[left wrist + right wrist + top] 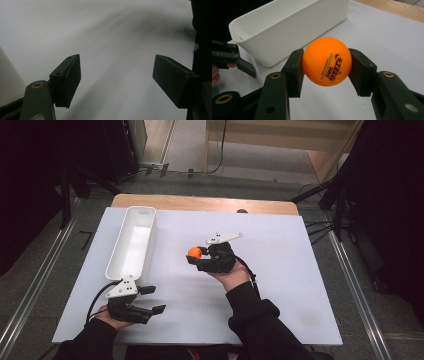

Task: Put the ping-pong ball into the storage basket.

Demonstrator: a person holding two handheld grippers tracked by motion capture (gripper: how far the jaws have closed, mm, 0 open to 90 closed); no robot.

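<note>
High view first: the right gripper point(196, 256) sits over the middle of the white table point(280, 285), jaws pinched on an orange ping-pong ball point(194, 252), held up off the surface. The white bin point(133, 241) lies to its left, long and narrow, well apart from the ball. The left gripper point(150, 299) hangs near the table's front edge, just below the bin's near end, jaws spread with nothing between them.

Left gripper view: both pads point(68, 80) stand wide apart over bare white tabletop, holding nothing.

Right gripper view: the ball point(327, 61) is squeezed at its widest part between the two pads point(295, 72), logo facing the camera. The bin point(287, 27) sits beyond and to the left, opening up, looks empty as far as can be seen.

Judging from this, the job looks like dropping the ball in the bin. Best bet: carry it level until it's clearly past the rim, go low inside, then ease the jaws apart, since a ball that light will likely bounce out if let go from high.
</note>
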